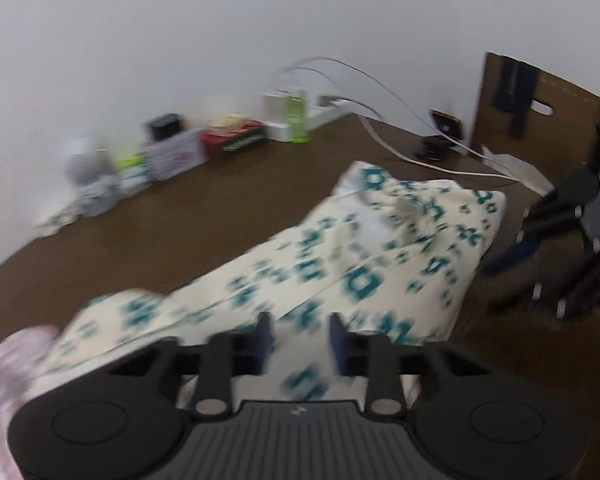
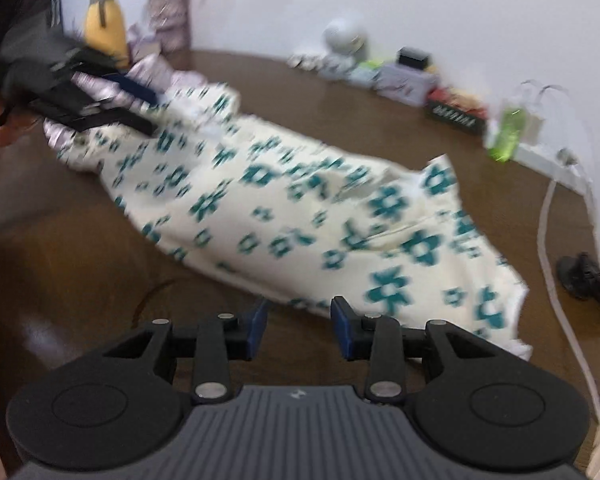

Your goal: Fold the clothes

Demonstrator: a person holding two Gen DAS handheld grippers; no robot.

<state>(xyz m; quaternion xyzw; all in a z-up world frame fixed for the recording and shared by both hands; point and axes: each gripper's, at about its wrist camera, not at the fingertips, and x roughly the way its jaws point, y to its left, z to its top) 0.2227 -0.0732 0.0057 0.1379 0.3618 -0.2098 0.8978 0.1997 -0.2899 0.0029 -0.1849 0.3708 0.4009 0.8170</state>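
Two grippers over brown table (image 2: 80,240), both frames motion-blurred. Cream garment with teal pattern (image 2: 300,216) lies stretched flat on table, well short of boxes and green bottle (image 2: 508,132) along wall. Left gripper (image 1: 302,340): jaws apart, nothing pinched, cloth beneath. Right gripper (image 2: 299,330): jaws apart, empty, just off garment's near edge. Pink cloth (image 1: 4,376) beside garment.

A dark brown table (image 1: 204,208) fills the middle of both views. Along the white wall (image 1: 220,40) stand small boxes (image 1: 172,152), a red-and-black box (image 1: 238,138) and a green bottle (image 1: 298,118). White cables (image 1: 380,88) arc at upper right. A cardboard panel (image 1: 548,92) leans at far right.
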